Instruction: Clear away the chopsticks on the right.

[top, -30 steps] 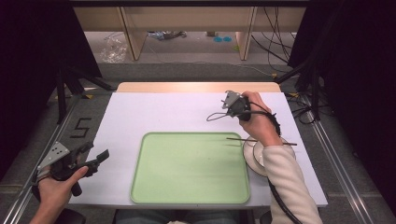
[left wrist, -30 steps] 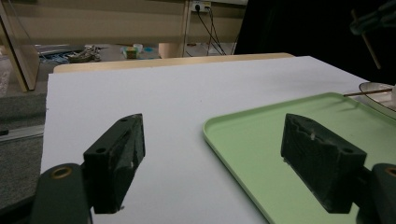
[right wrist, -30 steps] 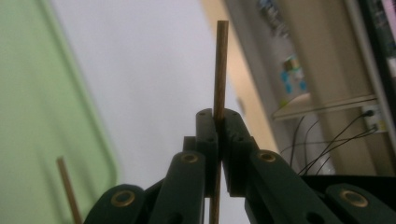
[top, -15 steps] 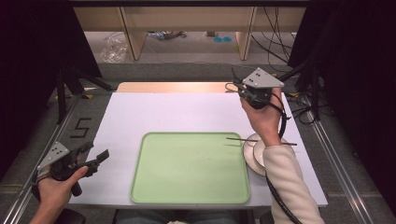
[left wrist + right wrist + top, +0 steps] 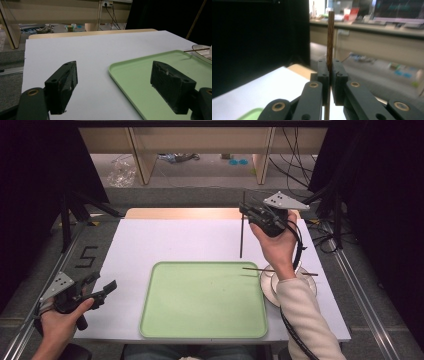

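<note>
Above the far right part of the white table, the right gripper holds a dark wooden chopstick clamped between its jaws — the stick hangs upright, its lower end clear of the table top and just beyond the far edge of the green tray. From the right gripper view the jaws stand together on the chopstick, which runs straight up past the pads and down below them. A second chopstick lies across the white dish at the right of the tray, partly hidden under the person's forearm.

Over at the near left corner, the left gripper rests low in the hand with its jaws apart and nothing between them; its own view looks across the bare table toward the tray's left rim.

As I read it, the step in hand is carrying one chopstick off the dish toward the tray. Next it calls for tilting the stick from upright to level, lowering it onto the tray floor and then parting the jaws — a slow release, since a thin round stick would roll. The other chopstick would remain to be fetched.
</note>
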{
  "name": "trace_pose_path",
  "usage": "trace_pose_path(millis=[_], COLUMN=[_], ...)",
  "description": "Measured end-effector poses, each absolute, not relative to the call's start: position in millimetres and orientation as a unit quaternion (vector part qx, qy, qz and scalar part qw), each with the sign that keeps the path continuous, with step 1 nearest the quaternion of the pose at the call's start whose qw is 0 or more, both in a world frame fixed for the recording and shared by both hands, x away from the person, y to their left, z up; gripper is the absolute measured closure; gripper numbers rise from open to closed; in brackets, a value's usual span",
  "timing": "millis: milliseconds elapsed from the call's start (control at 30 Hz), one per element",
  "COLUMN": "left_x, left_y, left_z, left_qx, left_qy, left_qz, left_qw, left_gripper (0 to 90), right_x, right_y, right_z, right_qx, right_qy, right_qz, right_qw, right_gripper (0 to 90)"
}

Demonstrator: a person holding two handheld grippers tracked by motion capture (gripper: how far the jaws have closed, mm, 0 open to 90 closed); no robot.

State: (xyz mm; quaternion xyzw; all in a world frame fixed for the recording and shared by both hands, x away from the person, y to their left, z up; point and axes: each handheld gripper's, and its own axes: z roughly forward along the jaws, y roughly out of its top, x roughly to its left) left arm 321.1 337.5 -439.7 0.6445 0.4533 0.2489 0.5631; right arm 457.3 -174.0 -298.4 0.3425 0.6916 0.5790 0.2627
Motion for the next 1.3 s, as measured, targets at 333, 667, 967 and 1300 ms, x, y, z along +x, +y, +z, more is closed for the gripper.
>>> trace_pose_path(millis=[333,667,967,1300], left_x=[321,321,321,321], left_y=[337,338,338,338], left_z=[-440,-440,-440,-440], left_qx=[0.644,0.645,0.645,0.645], left_qy=[0.454,0.453,0.454,0.452], left_qz=[0.249,0.248,0.248,0.248], left_qw=[0.563,0.562,0.562,0.564], left_gripper=[21.8,21.9,21.9,22.0], right_x=[455,465,477,485], right_y=[-151,-141,-134,-135], right_z=[-305,-332,-367,-393], right_qx=[0.445,0.546,0.638,0.658], right_qy=[0.71,0.741,0.726,0.727], right_qz=[0.52,0.376,0.256,0.196], right_qw=[0.168,0.111,0.019,-0.019], right_gripper=[87.6,87.6,87.6,87.6])
